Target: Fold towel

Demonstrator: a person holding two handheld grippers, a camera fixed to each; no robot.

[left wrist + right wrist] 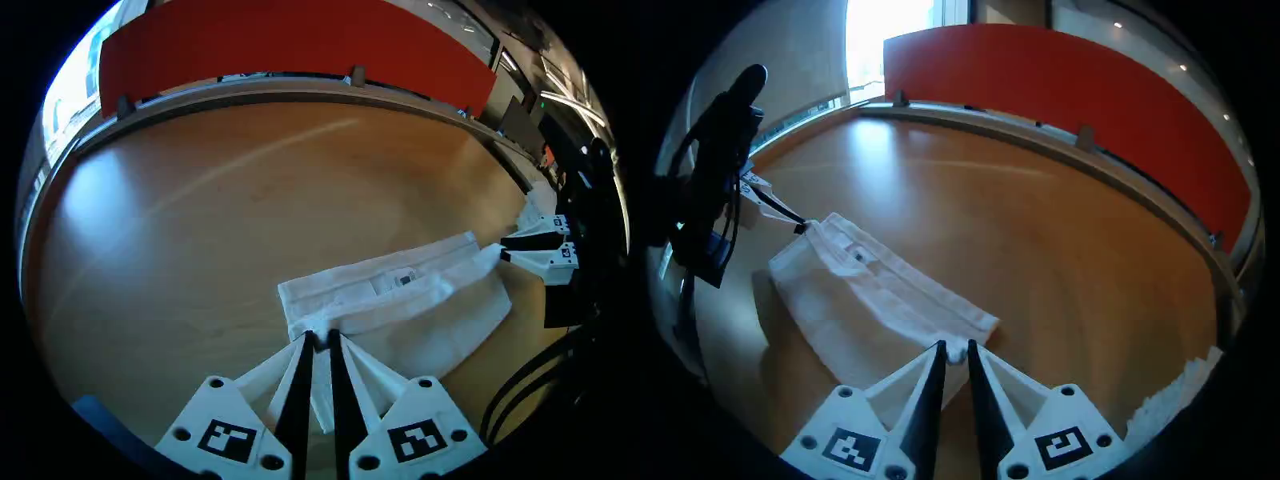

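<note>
A white towel [400,308] lies folded into a long band on the wooden table [200,240], partly lifted at both ends. At the bottom of the left gripper view, my left gripper [320,342] is shut on the towel's near corner. Farther right, my right gripper [502,246] pinches the opposite end. In the right gripper view the towel [864,292] stretches from my right gripper [956,350], shut on its near corner, to the left gripper [802,226] at the far left, held by a dark-sleeved arm.
A red divider panel [296,40] [1088,88] stands along the table's far edge. Another crumpled white cloth [1176,392] lies at the lower right of the right gripper view. Dark cables [528,384] hang near the right gripper.
</note>
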